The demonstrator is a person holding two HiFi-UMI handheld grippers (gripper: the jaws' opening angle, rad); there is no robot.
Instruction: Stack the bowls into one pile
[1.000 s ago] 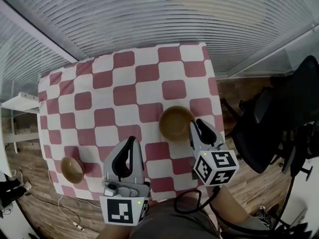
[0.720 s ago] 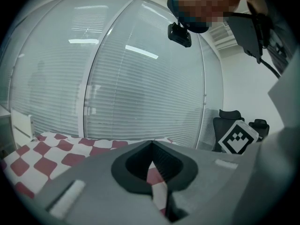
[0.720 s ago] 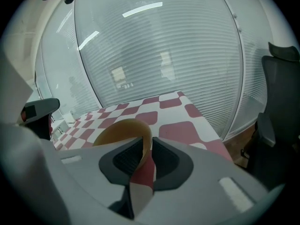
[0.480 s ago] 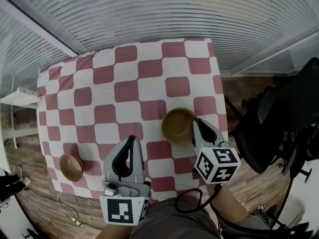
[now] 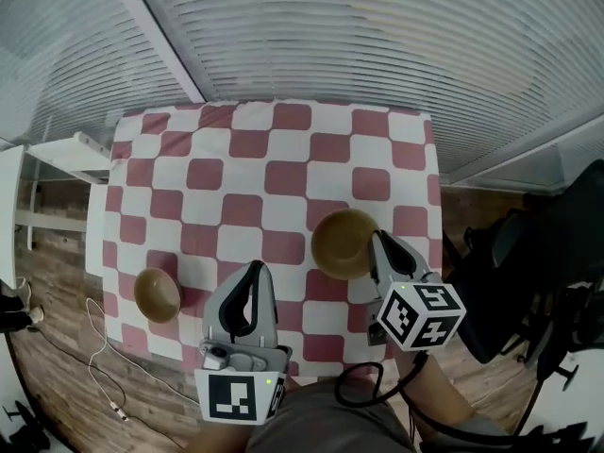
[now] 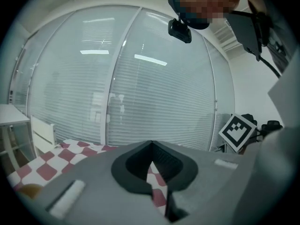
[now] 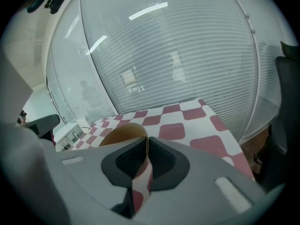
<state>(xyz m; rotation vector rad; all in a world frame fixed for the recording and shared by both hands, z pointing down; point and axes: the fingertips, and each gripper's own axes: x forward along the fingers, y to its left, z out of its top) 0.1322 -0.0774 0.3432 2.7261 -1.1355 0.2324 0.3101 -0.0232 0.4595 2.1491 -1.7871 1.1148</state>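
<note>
"Head view first, and the biggest thing: what lies ahead of the two grippers?"

"The table [image 5: 274, 173] under a red-and-white checked cloth. It stretches away from both of them, with slatted blinds [image 5: 377, 45] beyond its far edge. A dark office chair [image 5: 557, 253] stands off to the right of the right gripper [image 5: 377, 241]."

"And the right gripper itself — is it holding anything?"

"Yes. Its jaws have just been closing, and the right gripper view shows them pinched on the rim of the larger bowl [image 5: 344, 243], the thin brown edge caught between the two pads. The rest of that bowl [image 7: 123, 132] spreads ahead and to the left of the jaws, over the cloth."

"The left gripper [image 5: 253, 274]?"

"It sits beside the right one, on its left, above the table's near edge. In the left gripper view its jaws meet at the tips with nothing between them — only checked cloth shows through the gap lower down."

"Where is the other bowl?"

"The smaller bowl [image 5: 157, 294] stands upright on the cloth, well off to the left of the left gripper and apart from everything else."
</note>
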